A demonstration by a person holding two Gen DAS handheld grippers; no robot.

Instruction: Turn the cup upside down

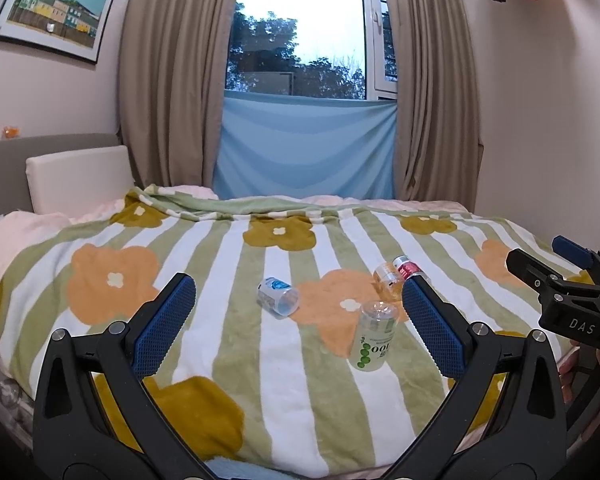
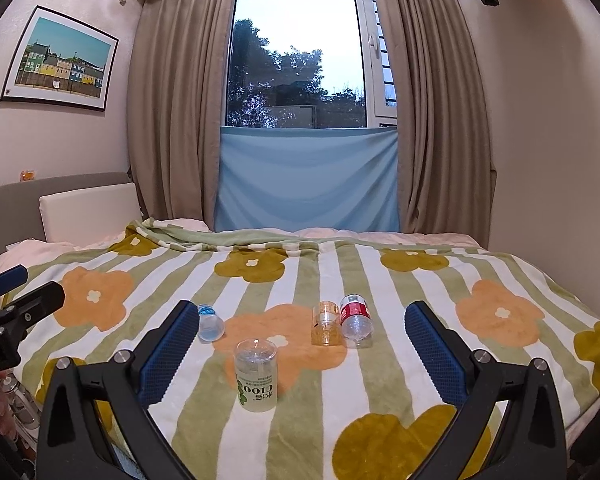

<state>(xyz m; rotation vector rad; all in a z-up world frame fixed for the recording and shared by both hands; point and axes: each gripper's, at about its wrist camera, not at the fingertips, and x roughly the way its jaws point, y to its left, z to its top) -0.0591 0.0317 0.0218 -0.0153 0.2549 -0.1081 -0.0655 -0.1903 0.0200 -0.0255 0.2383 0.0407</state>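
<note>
Several clear plastic cups made from cut bottles rest on the flowered blanket (image 1: 236, 320). The green-label cup (image 1: 374, 336) (image 2: 257, 376) stands with its label text upside down. The blue-label cup (image 1: 278, 296) (image 2: 210, 322) lies on its side. The orange-label cup (image 1: 388, 278) (image 2: 326, 322) and the red-label cup (image 1: 407, 266) (image 2: 355, 320) sit side by side. My left gripper (image 1: 296, 304) is open and empty, short of the cups. My right gripper (image 2: 300, 332) is open and empty, the green-label cup between its fingers' line of sight. Each gripper shows at the edge of the other's view (image 1: 572, 292) (image 2: 16, 300).
The blanket (image 2: 380, 400) covers a bed against a curtained window (image 2: 300, 60) with a blue cloth (image 2: 306, 180) below it. A white pillow (image 1: 78, 180) and grey headboard stand at the left. Walls close in on the left and right.
</note>
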